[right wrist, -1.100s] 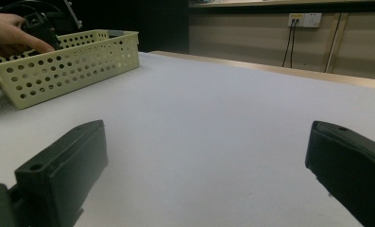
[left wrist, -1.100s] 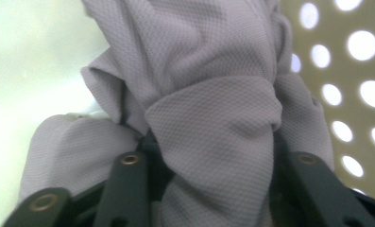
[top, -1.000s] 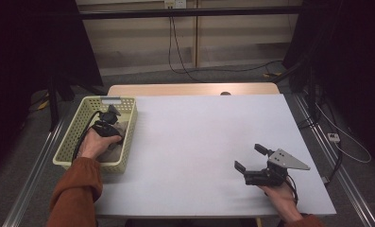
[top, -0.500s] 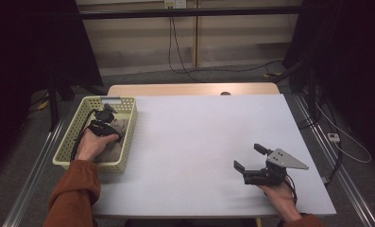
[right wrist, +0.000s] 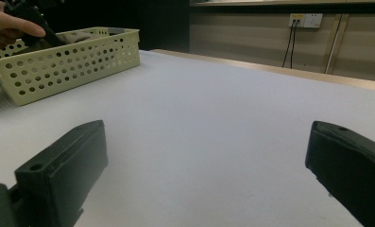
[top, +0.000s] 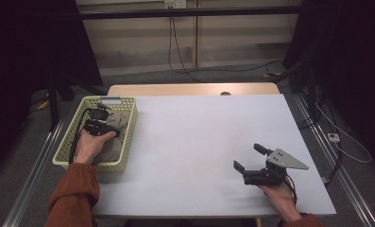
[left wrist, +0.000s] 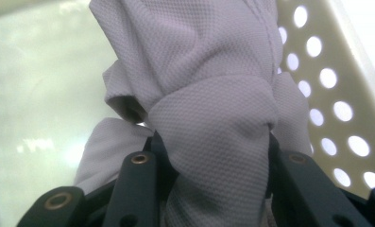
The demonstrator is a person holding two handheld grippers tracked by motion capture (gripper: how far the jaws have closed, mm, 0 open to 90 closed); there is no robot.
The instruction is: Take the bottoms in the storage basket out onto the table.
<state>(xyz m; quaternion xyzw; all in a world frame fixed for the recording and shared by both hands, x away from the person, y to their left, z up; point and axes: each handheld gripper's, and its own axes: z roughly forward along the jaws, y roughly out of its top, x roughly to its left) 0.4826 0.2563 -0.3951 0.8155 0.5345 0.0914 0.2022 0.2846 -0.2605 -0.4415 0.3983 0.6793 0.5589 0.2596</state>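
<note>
Left claw deeper in basket, gripping cloth; white table.

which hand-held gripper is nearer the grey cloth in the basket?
Left. The left hand-held gripper is down in the basket with its jaws closed on the grey cloth. The right hand-held gripper sits open on the table, far across from it.
</note>
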